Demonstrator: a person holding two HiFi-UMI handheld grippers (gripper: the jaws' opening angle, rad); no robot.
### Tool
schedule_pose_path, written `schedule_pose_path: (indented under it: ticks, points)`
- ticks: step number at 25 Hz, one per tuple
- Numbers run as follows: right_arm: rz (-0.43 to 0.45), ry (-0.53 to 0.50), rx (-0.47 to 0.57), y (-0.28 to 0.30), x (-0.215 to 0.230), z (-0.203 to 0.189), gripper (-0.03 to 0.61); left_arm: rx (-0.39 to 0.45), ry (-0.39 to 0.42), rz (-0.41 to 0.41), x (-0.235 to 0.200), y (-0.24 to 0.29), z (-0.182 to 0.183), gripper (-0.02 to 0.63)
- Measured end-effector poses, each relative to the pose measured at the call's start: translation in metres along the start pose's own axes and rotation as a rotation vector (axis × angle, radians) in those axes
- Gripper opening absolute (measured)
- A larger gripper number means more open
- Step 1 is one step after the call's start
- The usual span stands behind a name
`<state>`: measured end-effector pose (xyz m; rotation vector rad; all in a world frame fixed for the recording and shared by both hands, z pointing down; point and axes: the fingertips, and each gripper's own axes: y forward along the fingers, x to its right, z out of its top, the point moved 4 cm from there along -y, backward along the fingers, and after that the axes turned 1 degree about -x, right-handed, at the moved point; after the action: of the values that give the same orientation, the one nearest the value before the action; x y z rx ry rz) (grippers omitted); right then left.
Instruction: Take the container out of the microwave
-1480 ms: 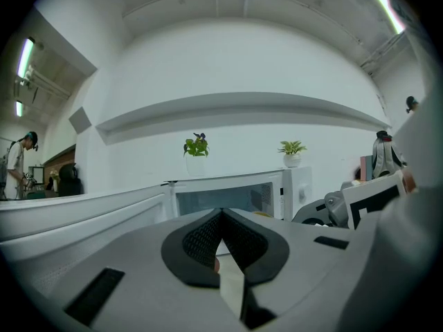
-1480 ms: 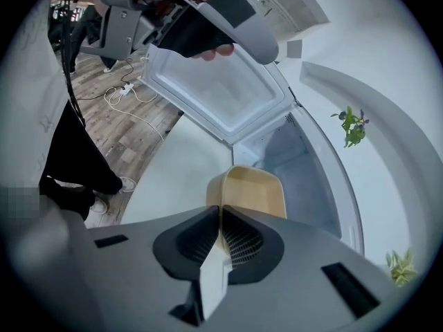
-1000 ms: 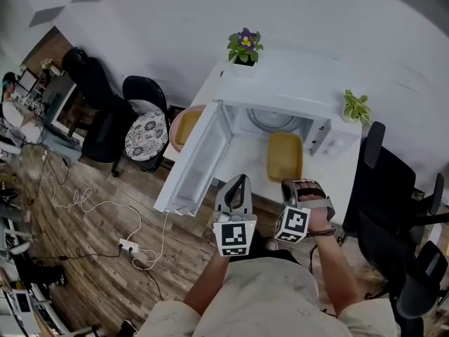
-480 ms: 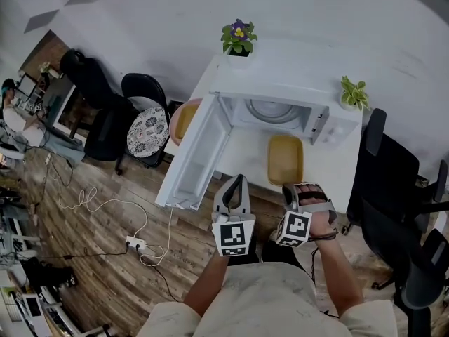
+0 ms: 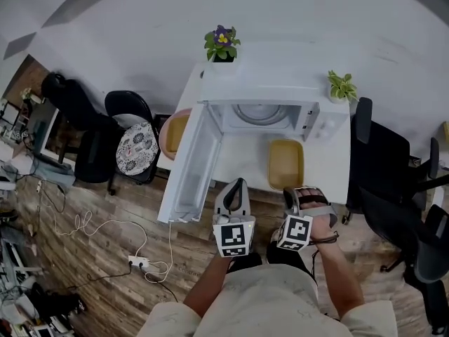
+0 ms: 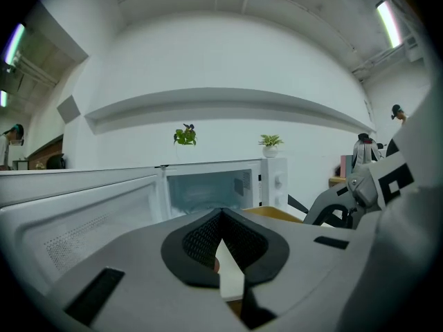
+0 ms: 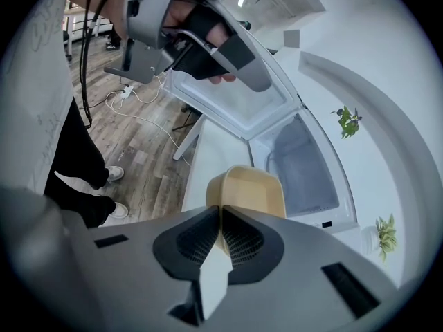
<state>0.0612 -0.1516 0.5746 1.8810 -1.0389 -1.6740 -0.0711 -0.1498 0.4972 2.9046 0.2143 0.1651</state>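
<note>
Tan and shallow, the rounded-rectangular plastic container (image 5: pixel 285 163) sits flat on the white table (image 5: pixel 242 156), in front of the open white microwave (image 5: pixel 270 90). It is clear of the cavity and to the right of the swung-out microwave door (image 5: pixel 188 170). Judged from how things lie, the removal itself looks done, and the step in hand is most likely drawing the tools away cleanly.

The right gripper (image 7: pixel 219 211) has its jaws pressed together with nothing between the pads. The left gripper (image 6: pixel 221 216) is likewise closed on itself and empty, held level and aimed at the microwave's cavity.

In the right gripper view the container lies straight ahead of the jaws, its near rim just beyond their tips and its length running away toward the cavity. The head view shows the tips very close to that rim — whether they brush it cannot be told.

To finish well, the right gripper should back off along its own line, toward the person, rather than sweep sideways. A sideways move could catch the near rim and skid the light container across the smooth tabletop. The left gripper should also keep clear of the door's free edge.
</note>
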Motion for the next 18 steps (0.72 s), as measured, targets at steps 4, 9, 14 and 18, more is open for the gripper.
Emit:
schedule_pose_path:
  ticks: [4, 9, 14, 18]
  points:
    - [-0.016, 0.026, -0.04, -0.004, 0.0, 0.002, 0.033, 0.015, 0.007, -0.043, -0.002, 0.001, 0.001, 0.006]
    - [-0.017, 0.05, -0.083, -0.008, -0.003, 0.0, 0.033, 0.03, 0.009, -0.082, -0.003, 0.002, 0.004, 0.006]
    - [-0.036, 0.071, -0.109, -0.013, -0.003, 0.0, 0.032, 0.046, 0.007, -0.121, -0.001, 0.003, 0.008, 0.006]
    - [-0.053, 0.087, -0.126, -0.017, 0.001, 0.0, 0.033, 0.056, 0.013, -0.141, -0.001, 0.003, 0.013, 0.006]
